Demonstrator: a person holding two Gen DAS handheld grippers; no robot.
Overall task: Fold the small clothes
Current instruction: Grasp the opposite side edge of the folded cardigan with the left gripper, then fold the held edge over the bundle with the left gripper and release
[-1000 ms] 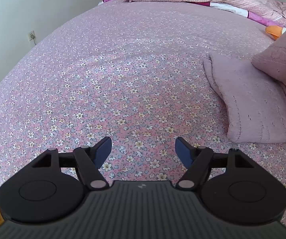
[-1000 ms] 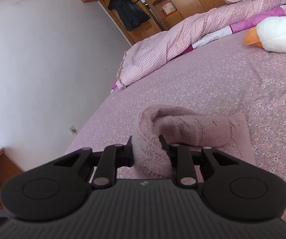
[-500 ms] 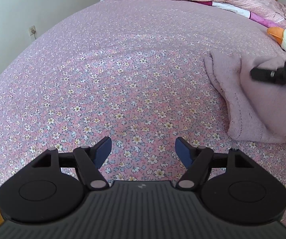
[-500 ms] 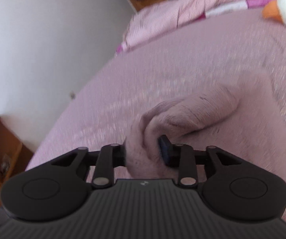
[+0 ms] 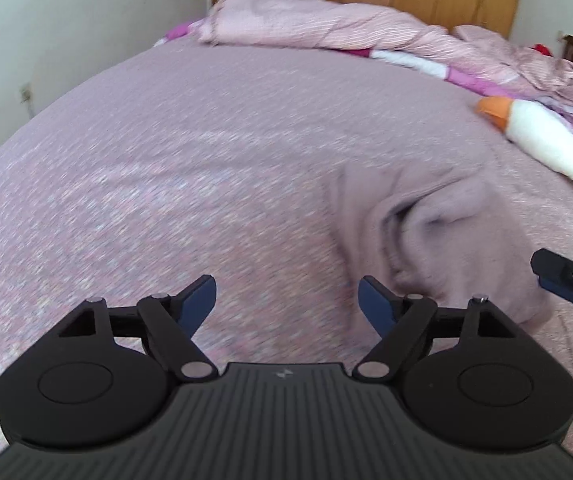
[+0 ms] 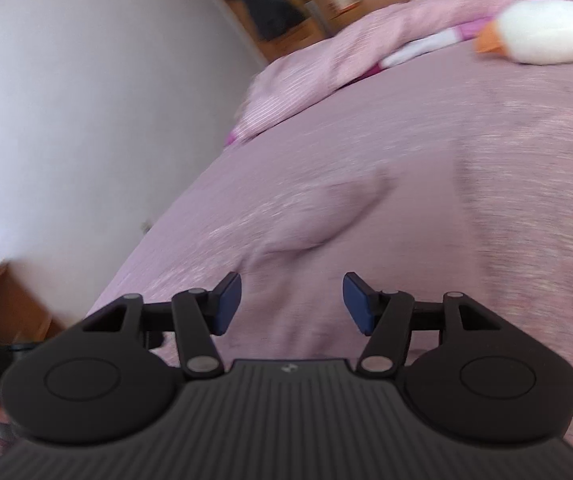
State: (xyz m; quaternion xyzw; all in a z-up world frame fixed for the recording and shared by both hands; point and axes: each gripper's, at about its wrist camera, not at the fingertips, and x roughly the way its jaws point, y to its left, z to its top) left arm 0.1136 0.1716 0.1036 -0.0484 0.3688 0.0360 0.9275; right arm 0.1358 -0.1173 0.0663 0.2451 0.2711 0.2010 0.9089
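Note:
A small mauve knitted garment (image 5: 454, 232) lies folded over itself on the floral bedsheet (image 5: 206, 184), right of centre in the left wrist view. It shows blurred in the right wrist view (image 6: 326, 248), just ahead of the fingers. My left gripper (image 5: 286, 300) is open and empty, low over the sheet, its right finger close to the garment's near edge. My right gripper (image 6: 292, 300) is open and empty above the garment; its fingertips (image 5: 558, 276) show at the right edge of the left wrist view.
A white plush goose with an orange beak (image 5: 546, 140) lies on the bed to the right, also in the right wrist view (image 6: 546, 36). A pink checked duvet (image 5: 346, 24) is bunched along the far side. A white wall (image 5: 46, 20) stands to the left, wooden wardrobes behind.
My right gripper has opened and let go of the garment, which now lies on the bed. My left gripper has moved right, toward the garment. Both views are blurred by motion.

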